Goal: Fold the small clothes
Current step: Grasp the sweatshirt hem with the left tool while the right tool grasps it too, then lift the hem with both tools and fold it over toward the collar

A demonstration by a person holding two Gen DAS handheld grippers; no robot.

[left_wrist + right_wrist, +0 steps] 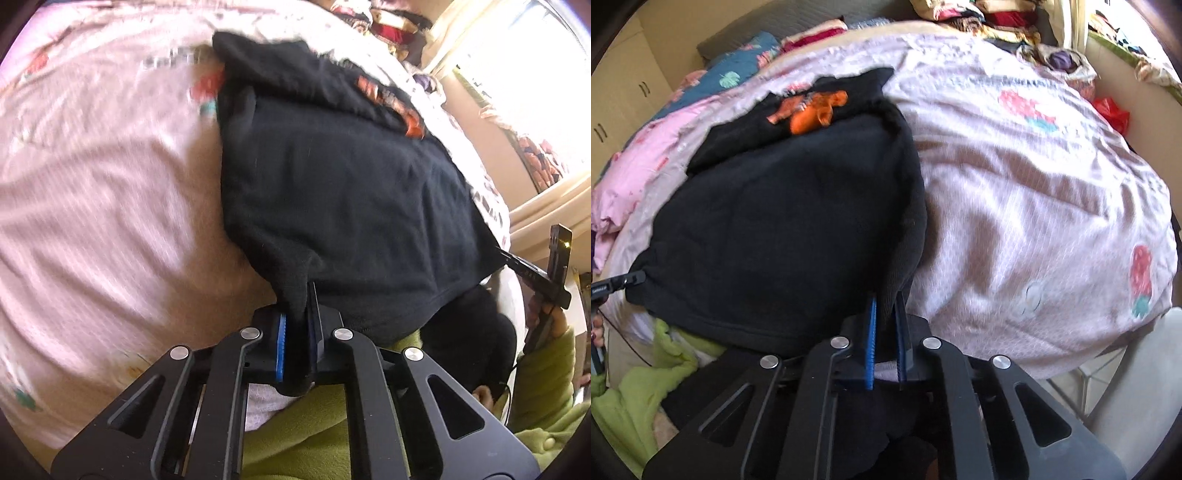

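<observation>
A small black garment (332, 177) with an orange print (391, 99) lies on a pink bedspread (110, 184), partly folded over itself. My left gripper (297, 314) is shut on the near left corner of its hem, black cloth pinched between the blue pads. In the right wrist view the same black garment (783, 229) shows its orange print (809, 109) at the far end. My right gripper (886, 306) is shut on the near right corner, a ribbed edge clamped between its pads. The other gripper's tip (620, 282) peeks in at the garment's left corner.
The pink bedspread (1034, 206) has strawberry prints and spreads wide to the right. Pillows and a blue leaf-print quilt (738, 70) lie at the bed's far left. Piled clothes (997, 18) sit at the far end. A green fleece sleeve (317, 435) is near the camera.
</observation>
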